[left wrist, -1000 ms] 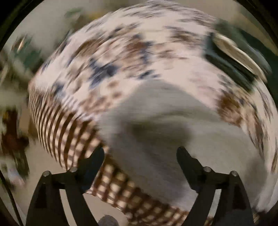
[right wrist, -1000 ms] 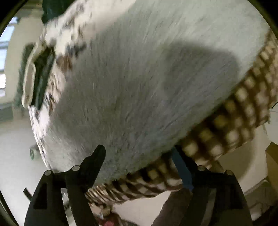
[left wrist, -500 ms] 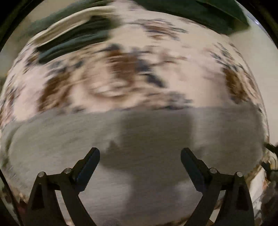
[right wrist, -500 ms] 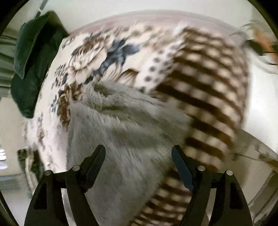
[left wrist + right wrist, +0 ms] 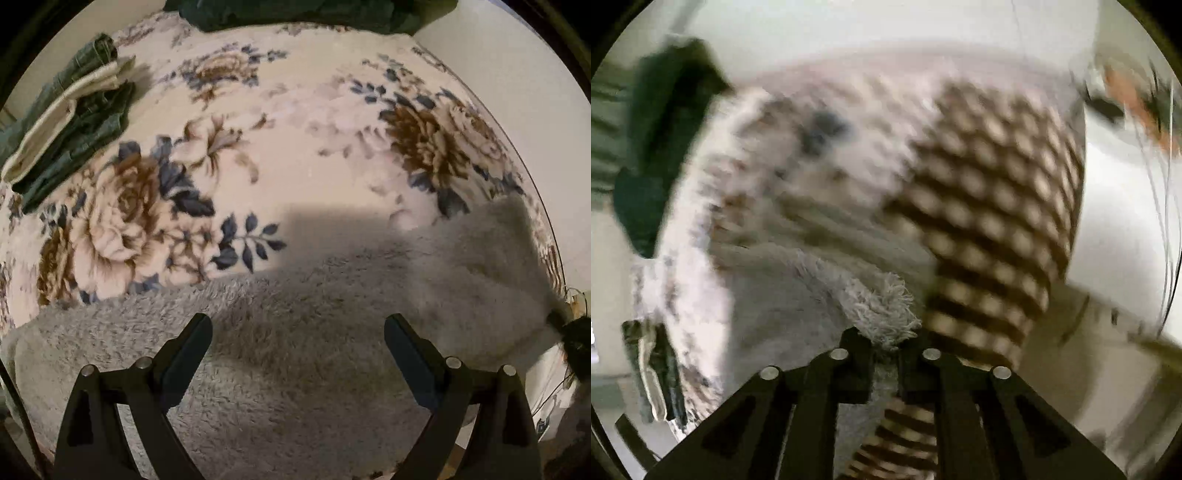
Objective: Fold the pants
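Grey fluffy pants (image 5: 314, 332) lie spread across the near part of a floral blanket (image 5: 277, 147). My left gripper (image 5: 297, 332) is open and empty, held just above the grey fabric. In the right wrist view my right gripper (image 5: 884, 341) is shut on a fluffy corner of the grey pants (image 5: 882, 310); the rest of the pants (image 5: 783, 295) trail away to the left. The right view is blurred by motion.
Folded dark green and cream clothes (image 5: 70, 110) lie at the blanket's far left, also in the right view (image 5: 657, 373). A dark green pillow (image 5: 314, 14) sits at the far edge. The blanket's brown checked border (image 5: 990, 206) hangs over the bed side.
My right gripper was open over the pants and has now shut on a corner of them. My left gripper has steadied over the pants and stays open.
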{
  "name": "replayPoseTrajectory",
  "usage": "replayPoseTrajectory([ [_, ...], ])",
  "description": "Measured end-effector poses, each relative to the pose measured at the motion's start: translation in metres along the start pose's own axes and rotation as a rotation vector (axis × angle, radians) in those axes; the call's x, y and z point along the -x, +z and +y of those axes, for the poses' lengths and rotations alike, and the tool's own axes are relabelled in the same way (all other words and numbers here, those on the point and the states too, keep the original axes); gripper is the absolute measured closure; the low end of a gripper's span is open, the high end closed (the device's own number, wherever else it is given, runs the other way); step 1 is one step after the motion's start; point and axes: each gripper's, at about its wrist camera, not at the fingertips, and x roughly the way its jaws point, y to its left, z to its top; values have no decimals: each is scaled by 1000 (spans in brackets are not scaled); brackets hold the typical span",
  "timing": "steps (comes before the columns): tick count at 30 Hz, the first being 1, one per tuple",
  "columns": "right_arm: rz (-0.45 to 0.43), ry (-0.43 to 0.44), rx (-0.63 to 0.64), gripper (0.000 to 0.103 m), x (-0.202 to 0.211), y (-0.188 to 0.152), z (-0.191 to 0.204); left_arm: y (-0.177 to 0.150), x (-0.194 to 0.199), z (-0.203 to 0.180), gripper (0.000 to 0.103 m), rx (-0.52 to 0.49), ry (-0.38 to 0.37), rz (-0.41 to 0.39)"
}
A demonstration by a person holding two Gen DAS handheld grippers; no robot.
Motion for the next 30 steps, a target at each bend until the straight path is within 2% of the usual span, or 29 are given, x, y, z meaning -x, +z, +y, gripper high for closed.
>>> replayPoseTrajectory([
  [2,102,-30,-26,83,-18,2,-5,-1,-3,2,8,5,-7,7],
  [3,91,-13,-20,82,-13,4,-2,-1,-3,3,8,5,-8,6],
  [5,36,6,35,74,3,7,16,-1,-2,6,8,-1,3,-1],
  [7,-7,57,143,53,19,13,53,-1,-1,9,8,-9,33,-16],
  [9,-6,63,251,42,17,21,90,1,-3,10,8,-16,67,-27],
  [11,5,38,372,42,3,29,130,2,-7,8,8,-30,118,-37],
  [12,39,9,441,42,-14,35,153,3,-11,7,8,-39,137,-36],
  [14,96,-32,513,42,-41,42,174,5,-18,8,8,-34,141,-24],
  [15,127,-89,560,43,-57,44,184,6,-21,10,8,-19,131,-13],
  [16,142,-173,621,60,-72,41,191,6,-22,12,8,-8,124,-9],
  [17,120,-217,648,76,-74,39,193,6,-22,13,8,1,119,-6],
  [18,105,-228,655,86,-72,39,195,6,-20,16,8,12,113,-10],
  [21,-13,-226,563,88,-44,53,188,5,-14,24,8,42,101,-30],
  [22,-25,-237,541,88,-43,58,184,5,-13,27,8,51,98,-31],
  [24,87,-242,520,85,-66,59,185,5,-15,35,8,72,90,-29],
  [26,144,-264,546,65,-73,50,198,5,-12,47,8,94,89,-32],
  [28,97,-245,629,34,-53,27,223,2,0,67,8,129,86,-62],
  [30,59,-227,697,28,-34,-2,243,-4,16,98,8,177,78,-95],
])
